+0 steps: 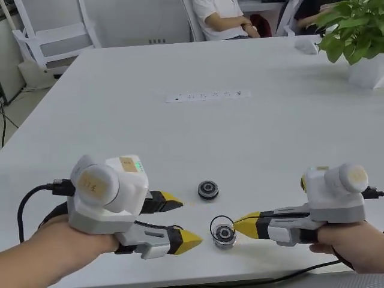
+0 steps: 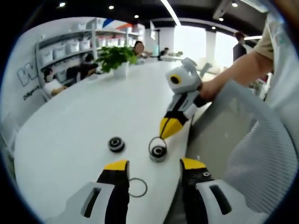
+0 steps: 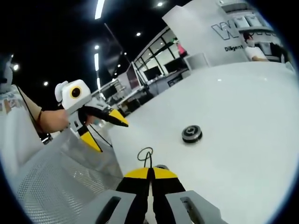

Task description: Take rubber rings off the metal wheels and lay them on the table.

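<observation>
— Where were the wheels?
— One metal wheel (image 1: 224, 235) sat at the tip of the right gripper (image 1: 239, 222), its thin black ring (image 1: 219, 221) half lifted. The dark-rimmed other wheel (image 1: 208, 190) lay just beyond.
— A loose ring (image 2: 137, 187)?
— Flat between the jaws of the left gripper (image 2: 154, 165).

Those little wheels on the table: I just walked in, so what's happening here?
A person works a gripper in each hand. The right gripper is shut on a rubber ring at the near metal wheel. The left gripper is open, with a loose ring on the table between its jaws. The far wheel stands alone.
</observation>
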Demonstrator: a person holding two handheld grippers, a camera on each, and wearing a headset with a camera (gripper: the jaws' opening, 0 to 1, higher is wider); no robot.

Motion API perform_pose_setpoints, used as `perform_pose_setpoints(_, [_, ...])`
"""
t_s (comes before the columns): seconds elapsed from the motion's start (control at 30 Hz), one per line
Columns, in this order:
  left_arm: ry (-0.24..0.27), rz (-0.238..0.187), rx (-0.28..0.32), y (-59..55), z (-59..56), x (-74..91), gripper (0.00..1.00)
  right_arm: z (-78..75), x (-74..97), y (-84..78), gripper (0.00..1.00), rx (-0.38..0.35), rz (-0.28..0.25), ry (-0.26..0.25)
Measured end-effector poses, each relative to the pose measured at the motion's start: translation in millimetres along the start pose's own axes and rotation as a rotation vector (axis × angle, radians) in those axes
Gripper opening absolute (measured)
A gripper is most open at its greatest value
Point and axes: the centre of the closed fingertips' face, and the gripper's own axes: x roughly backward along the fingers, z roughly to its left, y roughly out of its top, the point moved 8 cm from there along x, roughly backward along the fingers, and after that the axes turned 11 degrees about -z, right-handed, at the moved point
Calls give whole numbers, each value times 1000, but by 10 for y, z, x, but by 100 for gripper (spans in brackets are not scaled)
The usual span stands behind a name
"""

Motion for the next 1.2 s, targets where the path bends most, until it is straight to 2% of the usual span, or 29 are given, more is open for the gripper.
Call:
perform_pose_setpoints(0.23, [30, -21, 16, -5, 29, 159, 48, 41, -55, 123, 0, 19, 2, 23])
perform_pose_setpoints(0.47, [70, -25, 37, -56, 78, 325, 52, 109, -189, 250, 0, 36, 14, 64])
perform_pose_setpoints(0.97, [124, -17, 49, -169, 137, 592, 58, 205, -502, 408, 0, 79, 87, 139])
perform_pose_setpoints(1.2, [141, -12, 65, -225, 153, 677, 62, 207, -646, 397, 0, 94, 129, 151])
